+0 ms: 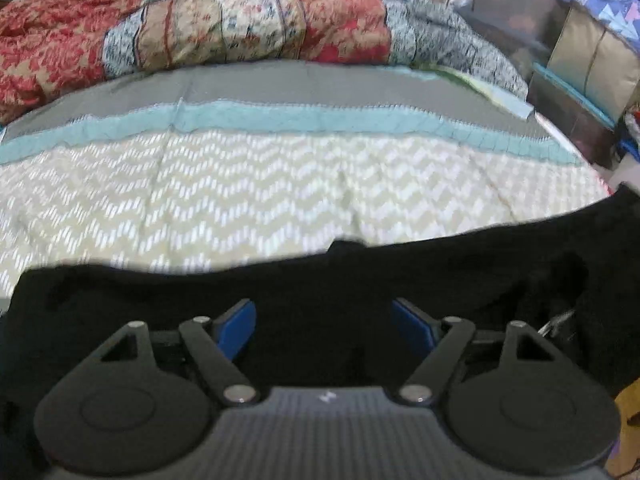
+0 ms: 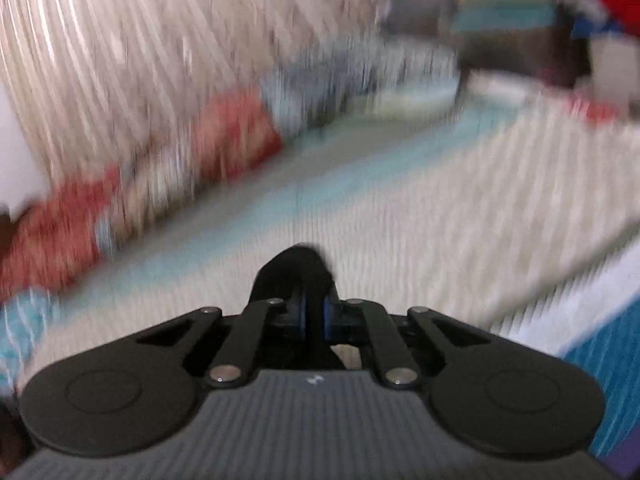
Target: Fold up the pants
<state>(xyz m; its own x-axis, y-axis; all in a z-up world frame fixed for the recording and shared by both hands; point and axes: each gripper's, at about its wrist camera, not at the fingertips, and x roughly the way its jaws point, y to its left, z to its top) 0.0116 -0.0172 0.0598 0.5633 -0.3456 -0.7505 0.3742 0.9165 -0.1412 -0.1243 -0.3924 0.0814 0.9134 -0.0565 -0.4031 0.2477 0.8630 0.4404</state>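
Black pants (image 1: 360,280) lie spread across the near part of the bed in the left wrist view, their far edge running from left to upper right. My left gripper (image 1: 324,322) hovers over them with its blue pads (image 1: 238,326) wide apart and nothing pinched: open. In the blurred right wrist view, my right gripper (image 2: 315,314) has its blue pads close together, and a small bunch of black pants fabric (image 2: 298,268) sticks out from between the fingertips. The rest of the pants is hidden in that view.
The bed has a cream zigzag cover (image 1: 260,200) with a teal stripe (image 1: 300,120) and a grey band. A rolled red and blue floral quilt (image 1: 200,28) lies along the far side. Storage boxes and bags (image 1: 580,60) stand at the right.
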